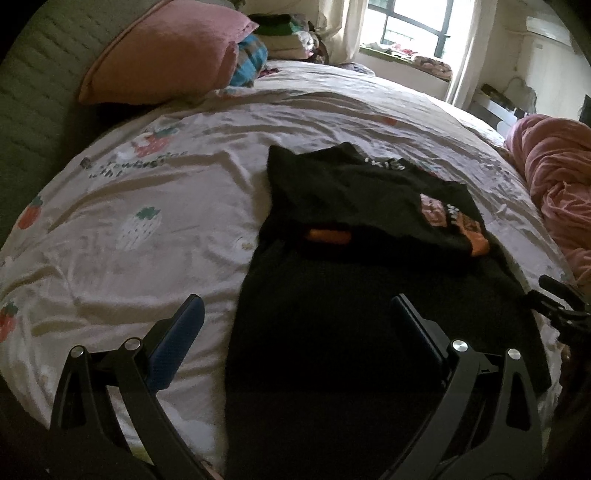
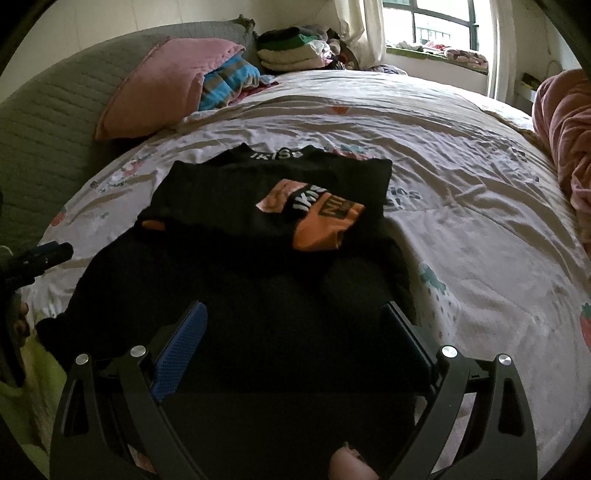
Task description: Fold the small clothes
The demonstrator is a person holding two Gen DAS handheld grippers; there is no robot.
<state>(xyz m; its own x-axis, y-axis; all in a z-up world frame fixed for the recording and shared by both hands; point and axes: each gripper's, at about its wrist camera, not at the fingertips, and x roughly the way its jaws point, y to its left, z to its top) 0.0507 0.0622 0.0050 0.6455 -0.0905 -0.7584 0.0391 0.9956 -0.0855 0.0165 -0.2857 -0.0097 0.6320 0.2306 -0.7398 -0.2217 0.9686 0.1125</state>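
My left gripper point(image 1: 295, 317) and right gripper point(image 2: 295, 325) both gape wide, holding nothing, above the black garment point(image 2: 258, 295) spread on the strawberry-print sheet point(image 1: 147, 184). A pink pillow point(image 1: 166, 51) leans on the grey headboard point(image 2: 44, 122) (folded clothes point(image 2: 291, 50) beyond), near the bright window point(image 2: 436, 22).

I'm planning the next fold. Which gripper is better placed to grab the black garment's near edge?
Probably the right gripper: its open jaws sit squarely over the black garment. The left gripper, also open, straddles the garment's left edge, one finger over the bedsheet.
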